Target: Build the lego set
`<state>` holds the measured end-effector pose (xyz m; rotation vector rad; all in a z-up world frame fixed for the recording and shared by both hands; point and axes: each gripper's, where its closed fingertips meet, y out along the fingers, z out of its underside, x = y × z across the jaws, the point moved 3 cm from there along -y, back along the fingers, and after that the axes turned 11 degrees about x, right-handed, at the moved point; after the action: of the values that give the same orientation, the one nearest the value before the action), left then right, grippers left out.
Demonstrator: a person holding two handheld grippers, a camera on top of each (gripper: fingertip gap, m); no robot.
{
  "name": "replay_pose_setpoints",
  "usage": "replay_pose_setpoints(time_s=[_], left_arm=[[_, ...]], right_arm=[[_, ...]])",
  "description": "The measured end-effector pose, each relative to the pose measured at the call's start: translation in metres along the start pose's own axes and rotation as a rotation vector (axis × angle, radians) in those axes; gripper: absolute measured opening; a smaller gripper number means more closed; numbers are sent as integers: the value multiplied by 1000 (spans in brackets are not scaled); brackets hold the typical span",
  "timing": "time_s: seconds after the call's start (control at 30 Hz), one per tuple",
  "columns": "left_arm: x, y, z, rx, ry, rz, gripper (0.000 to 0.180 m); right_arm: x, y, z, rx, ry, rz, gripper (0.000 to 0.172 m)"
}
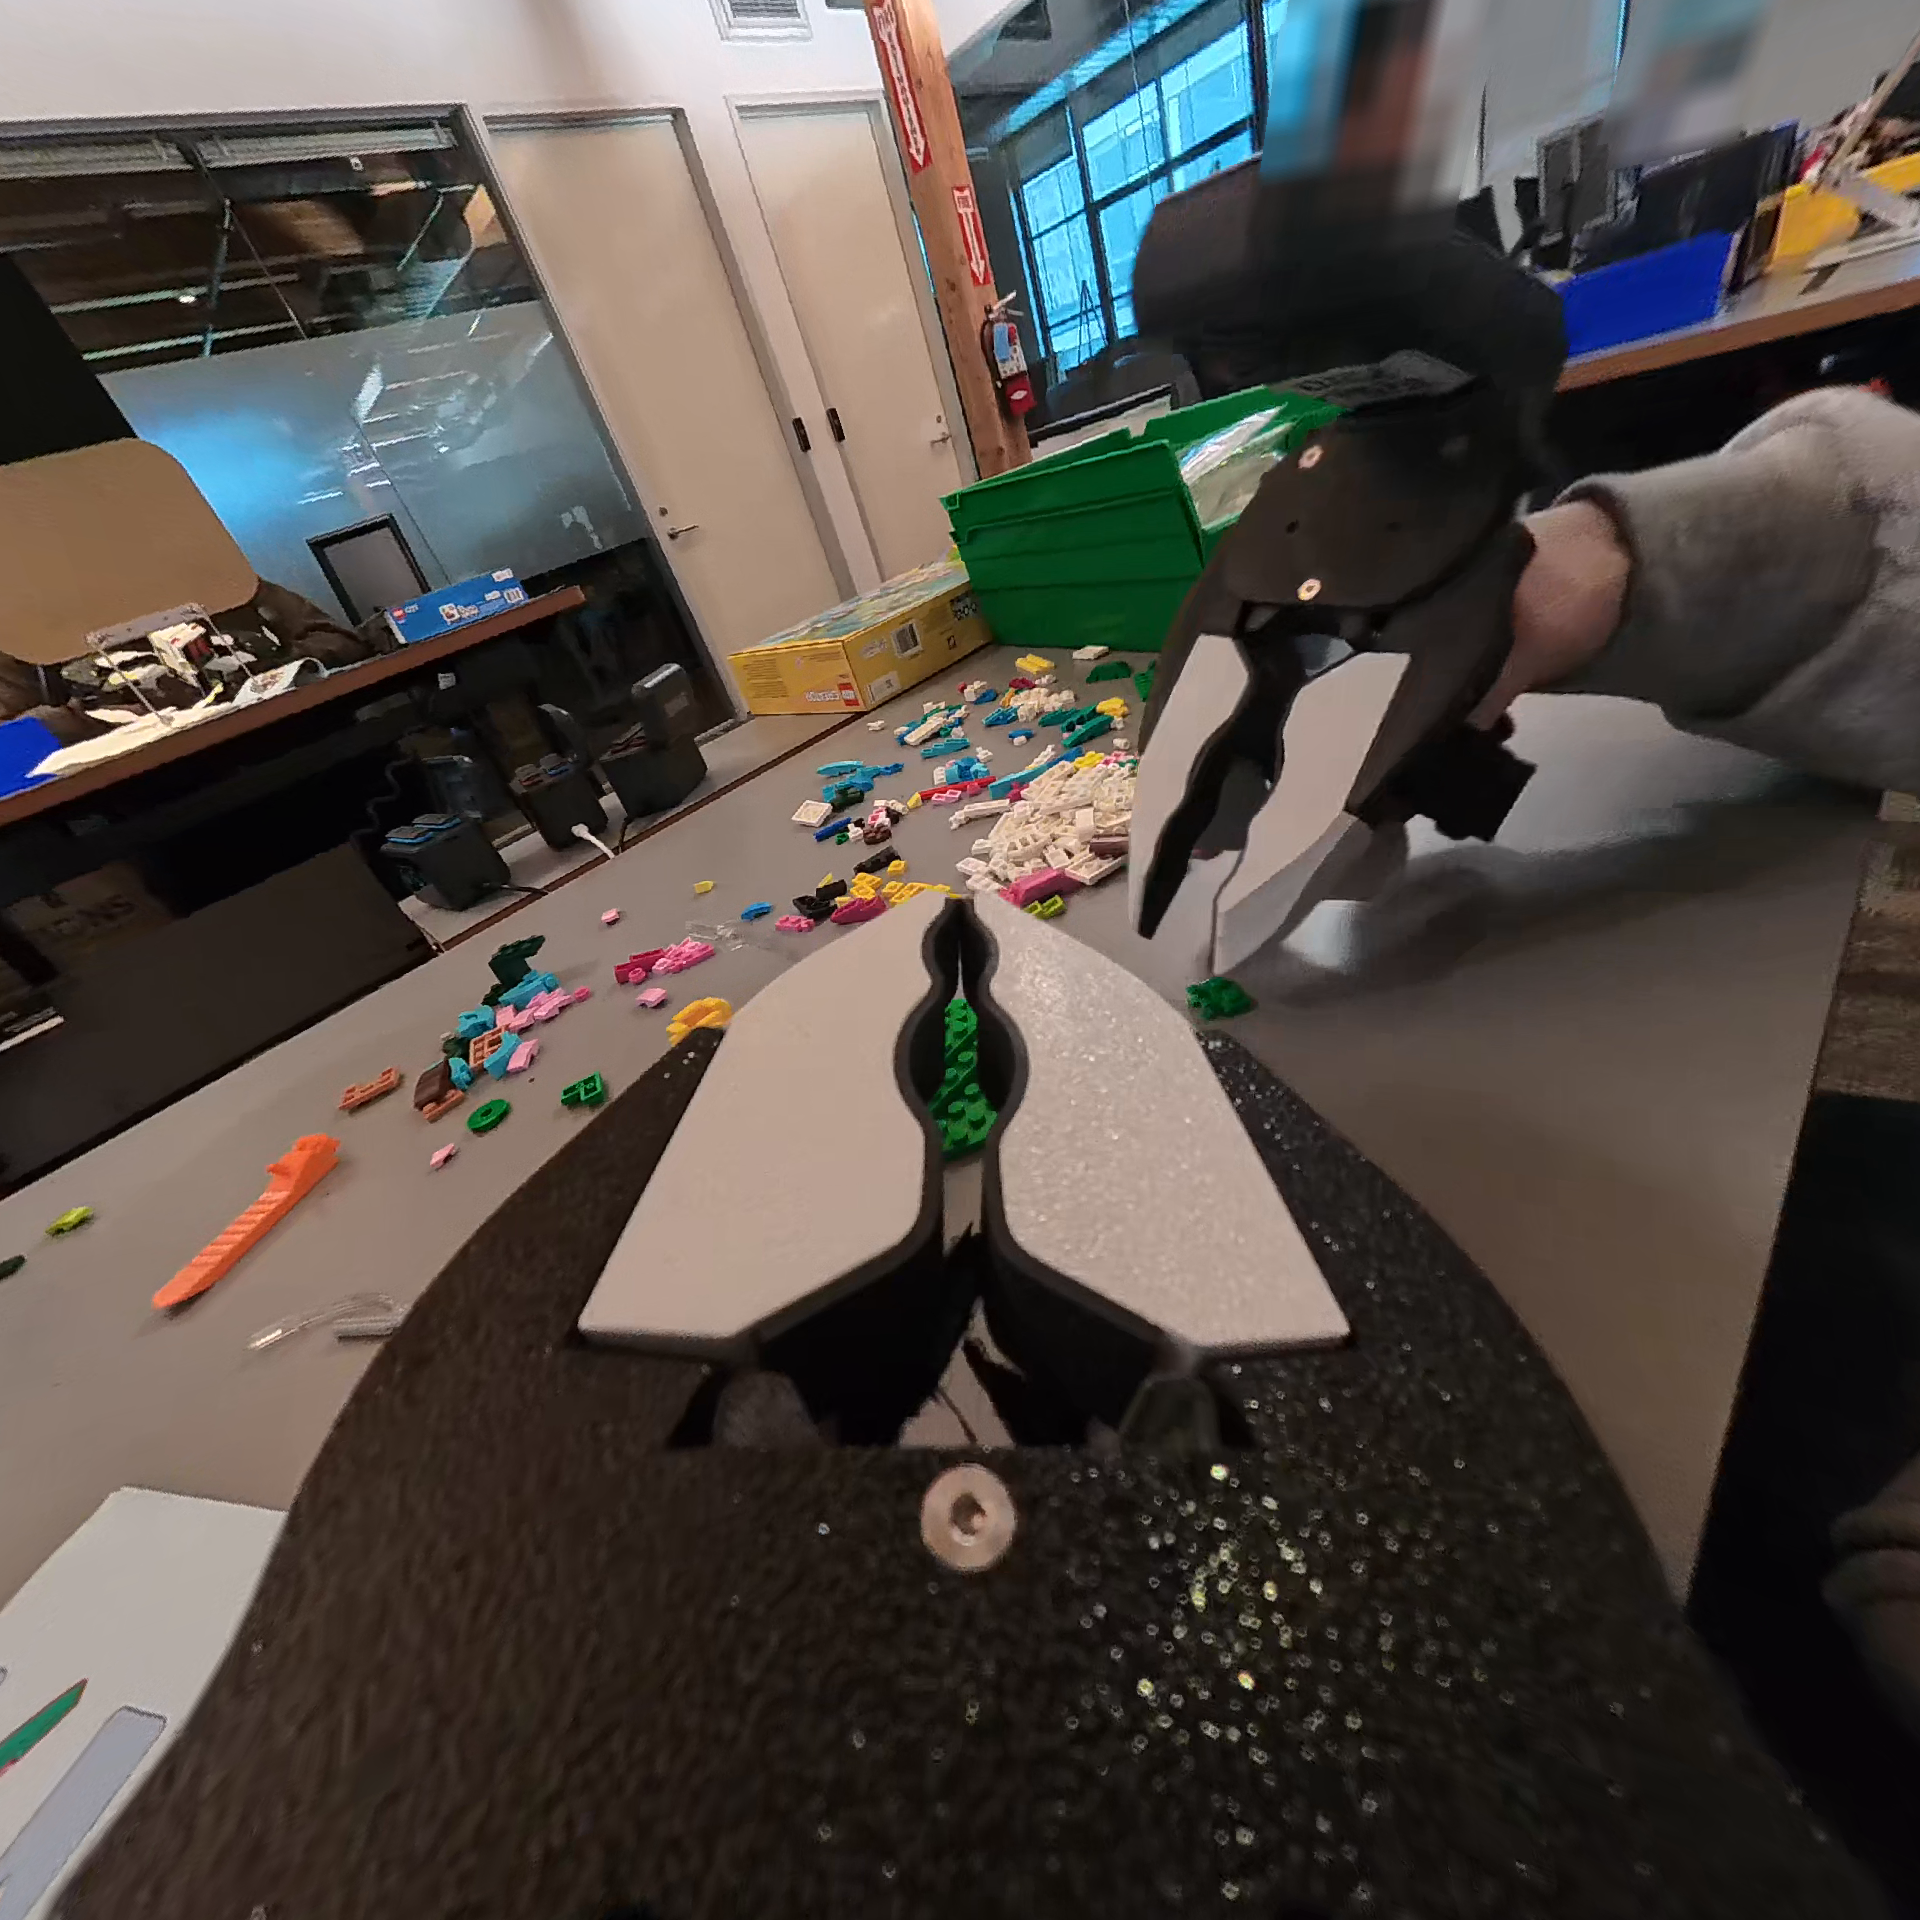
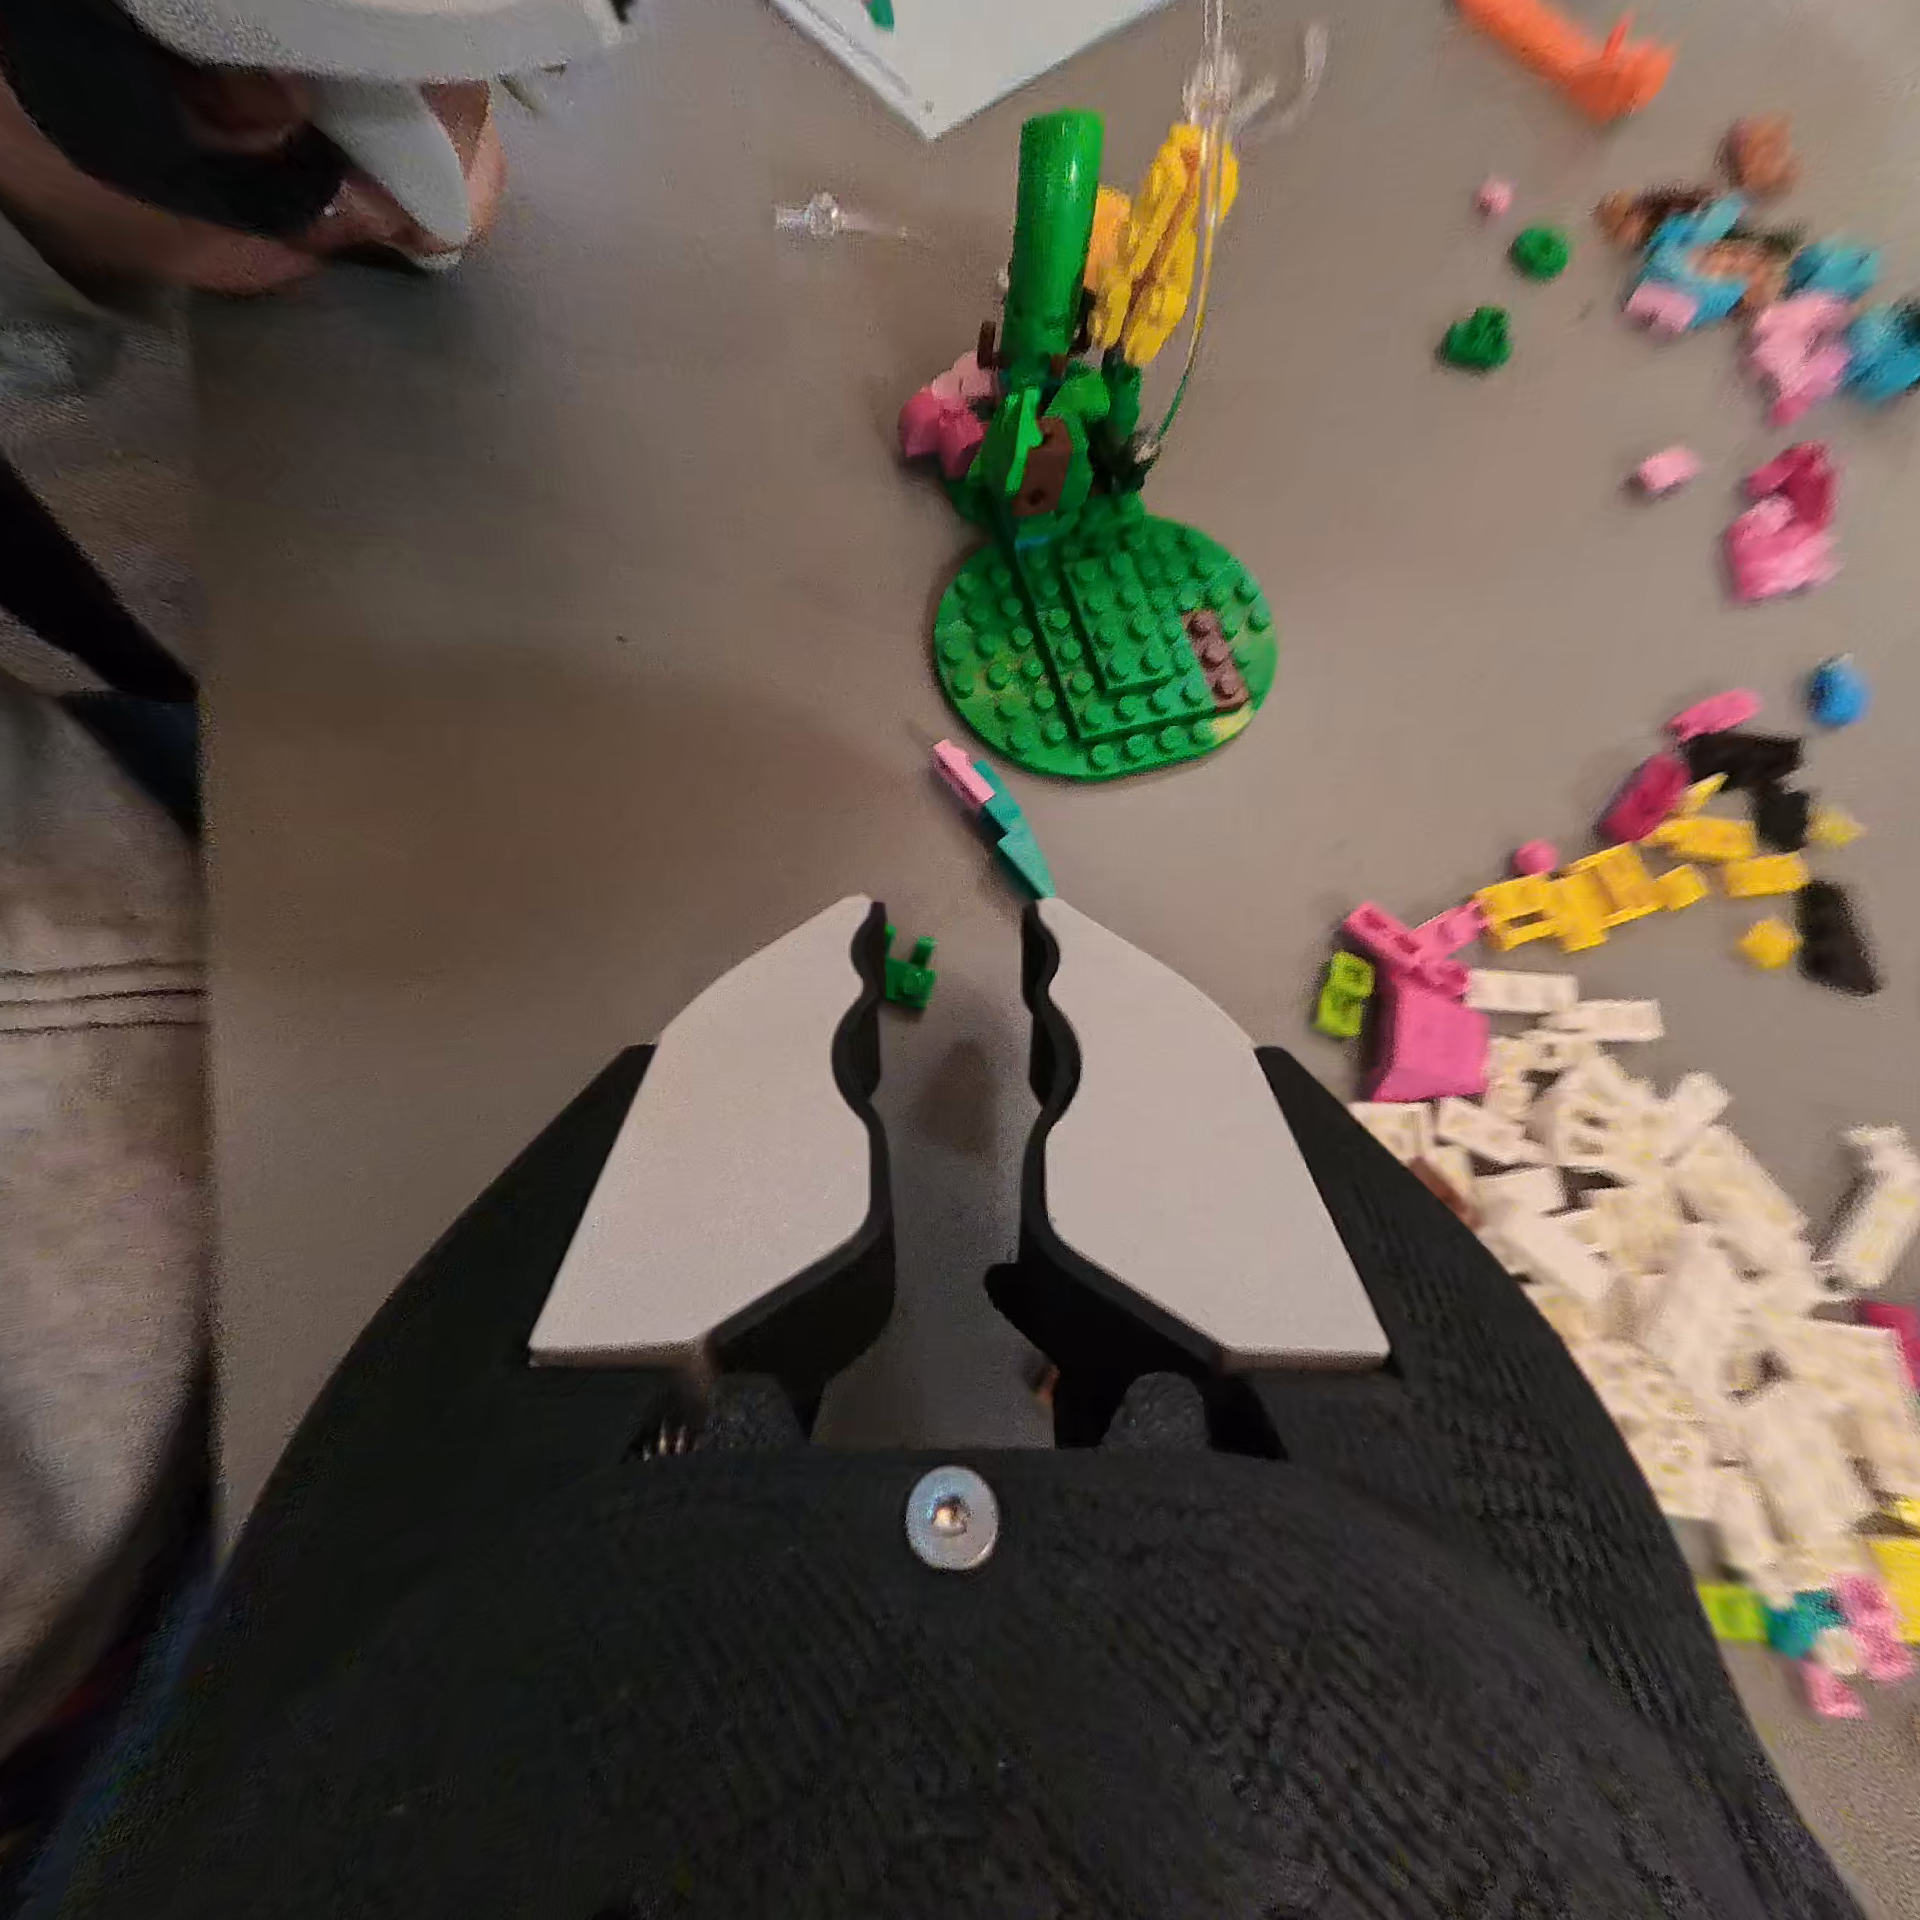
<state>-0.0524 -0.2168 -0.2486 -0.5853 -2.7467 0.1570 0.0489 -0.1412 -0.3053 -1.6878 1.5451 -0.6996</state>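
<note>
My right tool (image 2: 954,920) sits spread apart over a tiny green piece (image 2: 906,971), my left tool (image 1: 961,914) pinched together on nothing.

The piece lies on the grey desk (image 2: 520,727) just inside the left finger; whether they touch, I can't tell. Beyond the tips stands the green round-plate build (image 2: 1107,644), white bricks (image 2: 1621,1247) off to the right.
</note>
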Motion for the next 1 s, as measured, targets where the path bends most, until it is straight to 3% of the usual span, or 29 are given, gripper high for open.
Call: replay_pose_setpoints(time_s=[0.03, 0.27, 0.53, 0.6, 0.67, 0.8, 0.93, 1.0], left_arm=[[0, 0, 0, 2, 5, 0, 0], [1, 2, 1, 2, 7, -1, 0], [-1, 5, 3, 9, 72, -8, 0], [-4, 6, 1, -26, 125, -1, 2], [-15, 9, 3, -31, 186, 62, 17], [-31, 26, 22, 131, 428, 21, 43], [-51, 34, 35, 202, 706, -12, 35], [-52, 33, 33, 185, 741, -40, 29]], right_arm=[[2, 1, 2, 31, 33, -34, 27], [10, 7, 14, 202, 120, -58, 29], [8, 10, 11, 188, 140, -55, 14], [11, 10, 8, 163, 132, -90, 14], [16, 8, -2, 104, 124, -164, 14], [29, 3, -19, 71, 68, -271, 14], [42, -1, -34, 74, 13, -328, 14], [47, -2, -38, 84, -12, -344, 14]])
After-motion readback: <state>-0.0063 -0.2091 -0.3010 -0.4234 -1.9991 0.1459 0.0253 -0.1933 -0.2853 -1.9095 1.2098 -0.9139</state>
